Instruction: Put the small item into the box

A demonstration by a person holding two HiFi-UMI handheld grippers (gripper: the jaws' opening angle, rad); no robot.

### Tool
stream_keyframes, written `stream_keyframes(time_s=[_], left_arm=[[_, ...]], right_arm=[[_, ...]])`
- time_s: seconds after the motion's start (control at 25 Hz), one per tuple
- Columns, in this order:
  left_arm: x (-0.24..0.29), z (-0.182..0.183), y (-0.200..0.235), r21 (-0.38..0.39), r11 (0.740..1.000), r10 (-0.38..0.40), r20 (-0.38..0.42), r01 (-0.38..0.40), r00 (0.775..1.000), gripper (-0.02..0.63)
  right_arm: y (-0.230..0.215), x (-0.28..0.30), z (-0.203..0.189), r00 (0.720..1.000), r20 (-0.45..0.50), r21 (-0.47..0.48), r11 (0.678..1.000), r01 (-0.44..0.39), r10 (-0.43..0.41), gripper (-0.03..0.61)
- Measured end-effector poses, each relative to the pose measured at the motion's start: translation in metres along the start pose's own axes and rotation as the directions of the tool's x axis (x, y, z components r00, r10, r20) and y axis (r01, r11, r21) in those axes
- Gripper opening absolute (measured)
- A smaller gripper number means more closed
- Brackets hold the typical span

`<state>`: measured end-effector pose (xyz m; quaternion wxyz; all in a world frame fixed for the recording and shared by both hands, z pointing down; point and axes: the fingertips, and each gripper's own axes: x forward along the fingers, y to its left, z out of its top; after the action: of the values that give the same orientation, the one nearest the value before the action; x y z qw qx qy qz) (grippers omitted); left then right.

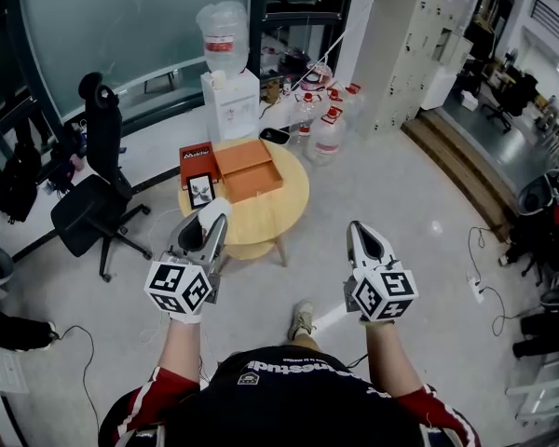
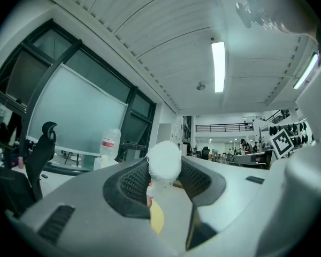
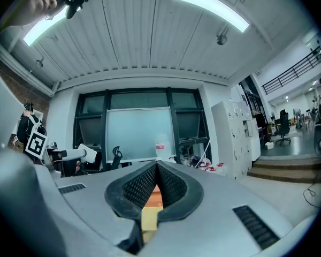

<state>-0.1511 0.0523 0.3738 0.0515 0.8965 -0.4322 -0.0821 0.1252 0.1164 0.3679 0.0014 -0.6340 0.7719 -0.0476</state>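
My left gripper [image 1: 212, 220] is shut on a small white item [image 1: 214, 209], a round white lump pinched between its pad tips; in the left gripper view the item [image 2: 165, 162] fills the gap at the jaw tips [image 2: 165, 171]. The open orange box [image 1: 250, 169] lies on the round wooden table [image 1: 279, 214], ahead of and below both grippers. My right gripper [image 1: 358, 228] is held level with the left one over the floor; its jaws are shut with nothing between them [image 3: 157, 165]. In the right gripper view, a strip of the orange box [image 3: 154, 193] shows between the pads.
Beside the box lie an orange lid or flat case [image 1: 195, 158] and a small dark card [image 1: 201, 190]. A water dispenser [image 1: 229, 82] and several water jugs [image 1: 328, 130] stand behind the table. A black office chair [image 1: 97, 190] is at left. Cables [image 1: 489, 291] trail on the floor at right.
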Motion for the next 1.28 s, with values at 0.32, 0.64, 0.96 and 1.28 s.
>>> stream_keyframes(time_s=[0.32,0.64,0.96,1.28], left_arm=[[-0.002,-0.004,0.003,-0.013,1.0,0.001,-0.006,-0.002,1.0,0.173],[0.004,-0.007,0.004,-0.016,1.0,0.009,-0.005,-0.009,1.0,0.173],[0.026,-0.009,0.015,-0.061,0.998,0.025,-0.004,-0.025,1.0,0.173],[0.066,-0.003,0.015,-0.072,0.997,0.015,0.001,-0.015,1.0,0.173]], right_arm=[[0.002,0.0,-0.001,1.0,0.003,0.0,1.0,-0.003,0.003,0.028],[-0.005,0.007,-0.001,1.0,0.007,-0.001,1.0,-0.011,0.011,0.028],[-0.016,0.029,0.003,0.999,0.009,0.011,0.999,-0.047,0.047,0.028],[-0.035,0.065,0.013,0.995,0.011,0.001,0.995,-0.101,0.101,0.028]])
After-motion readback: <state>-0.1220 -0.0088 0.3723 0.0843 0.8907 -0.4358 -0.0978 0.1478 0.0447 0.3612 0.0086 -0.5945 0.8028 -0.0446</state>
